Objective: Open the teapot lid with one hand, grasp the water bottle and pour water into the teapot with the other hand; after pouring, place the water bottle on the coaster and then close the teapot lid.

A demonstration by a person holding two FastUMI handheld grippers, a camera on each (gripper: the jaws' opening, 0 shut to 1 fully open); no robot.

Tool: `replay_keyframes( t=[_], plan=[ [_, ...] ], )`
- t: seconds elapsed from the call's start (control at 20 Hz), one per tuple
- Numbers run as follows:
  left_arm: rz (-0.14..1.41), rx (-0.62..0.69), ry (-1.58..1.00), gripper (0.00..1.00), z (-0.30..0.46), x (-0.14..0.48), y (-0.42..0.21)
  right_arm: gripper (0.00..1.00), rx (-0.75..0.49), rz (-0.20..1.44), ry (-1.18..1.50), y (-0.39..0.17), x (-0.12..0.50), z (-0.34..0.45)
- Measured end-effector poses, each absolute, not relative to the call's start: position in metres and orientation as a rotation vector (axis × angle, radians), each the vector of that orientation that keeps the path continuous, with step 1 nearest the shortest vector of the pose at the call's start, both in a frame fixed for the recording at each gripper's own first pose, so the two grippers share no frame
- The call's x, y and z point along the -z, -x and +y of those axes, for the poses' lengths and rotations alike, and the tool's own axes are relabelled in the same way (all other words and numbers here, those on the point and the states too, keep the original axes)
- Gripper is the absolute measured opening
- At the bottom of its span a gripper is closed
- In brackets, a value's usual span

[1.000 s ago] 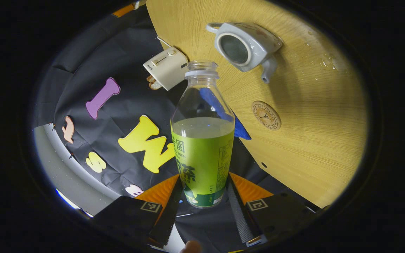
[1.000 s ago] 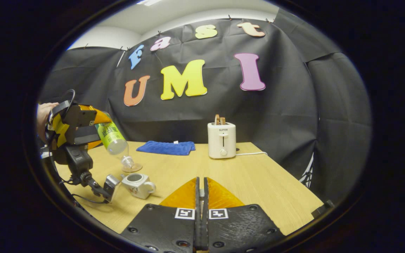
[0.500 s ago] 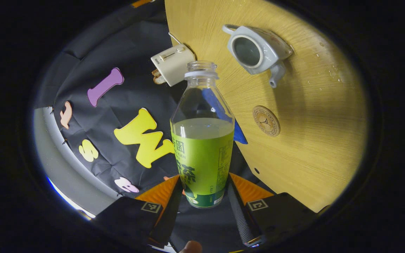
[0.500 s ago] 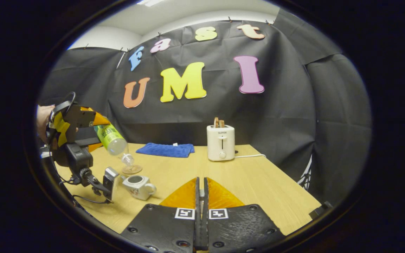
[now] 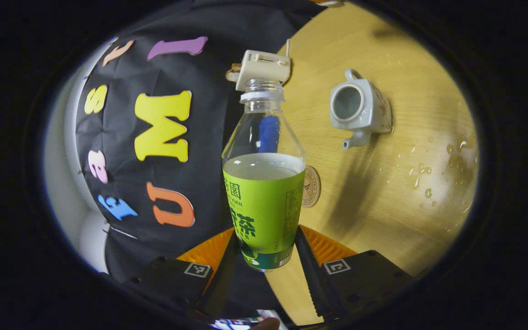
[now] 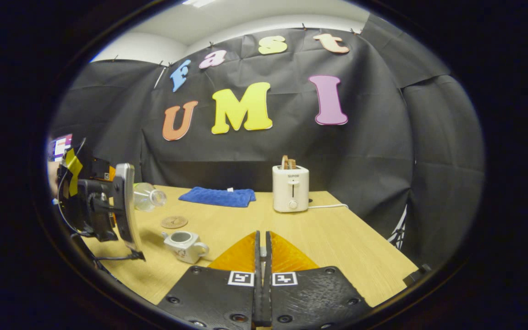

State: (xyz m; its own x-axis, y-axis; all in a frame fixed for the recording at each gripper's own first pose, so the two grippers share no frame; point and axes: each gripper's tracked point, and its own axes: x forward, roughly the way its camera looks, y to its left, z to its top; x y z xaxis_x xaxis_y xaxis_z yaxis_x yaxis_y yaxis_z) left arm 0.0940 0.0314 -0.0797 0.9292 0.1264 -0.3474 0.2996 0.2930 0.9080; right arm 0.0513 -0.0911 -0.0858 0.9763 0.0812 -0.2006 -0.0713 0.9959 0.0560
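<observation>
The left gripper (image 5: 264,256) has its fingers pressed on either side of the lower part of a clear plastic water bottle (image 5: 263,183), holding it in the air. The bottle has no cap, a ribbed neck ring and a smooth rounded shoulder; a glossy green label wraps its body, and pale liquid stands level with the label's top edge. In the right gripper view the same bottle (image 6: 147,198) lies close to level, its mouth pointing toward the back of the booth, above the left end of the surface (image 6: 337,238).

That surface is light wood-grain laminate, with scattered water drops (image 5: 429,174) shining on it in the left gripper view. The small white glazed teapot (image 5: 358,107) stands there with its round opening bare, a loop handle on one side and a stubby spout on the other; some decoration shows on its side, too small to make out. Near it lies a round brown coaster (image 5: 312,185), flat, with an embossed emblem and ring of lettering I cannot make out, partly behind the bottle.

Farther back sit a boxy white toaster (image 6: 290,195) with bread in its slots and a crumpled blue cloth (image 6: 217,196).

The right gripper (image 6: 262,275) hovers above the near edge of the surface, its fingers pressed together; whether the lid is between them I cannot tell.
</observation>
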Motion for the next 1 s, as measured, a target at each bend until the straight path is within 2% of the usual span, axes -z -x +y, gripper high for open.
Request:
replay_keyframes(
  t=[0.3,0.6,1.0],
  plan=[
    [0.367,0.105,-0.887,0.75,0.031,0.088,-0.087,0.0,-0.082,0.195,-0.039,-0.051,0.075,-0.081],
    [0.348,0.115,-0.388,0.75,0.019,0.084,-0.088,0.0,-0.099,0.185,-0.04,-0.053,0.067,-0.068],
    [0.309,0.093,-0.045,0.75,0.017,0.087,-0.114,0.0,-0.101,0.187,-0.039,-0.056,0.065,-0.066]
  ],
)
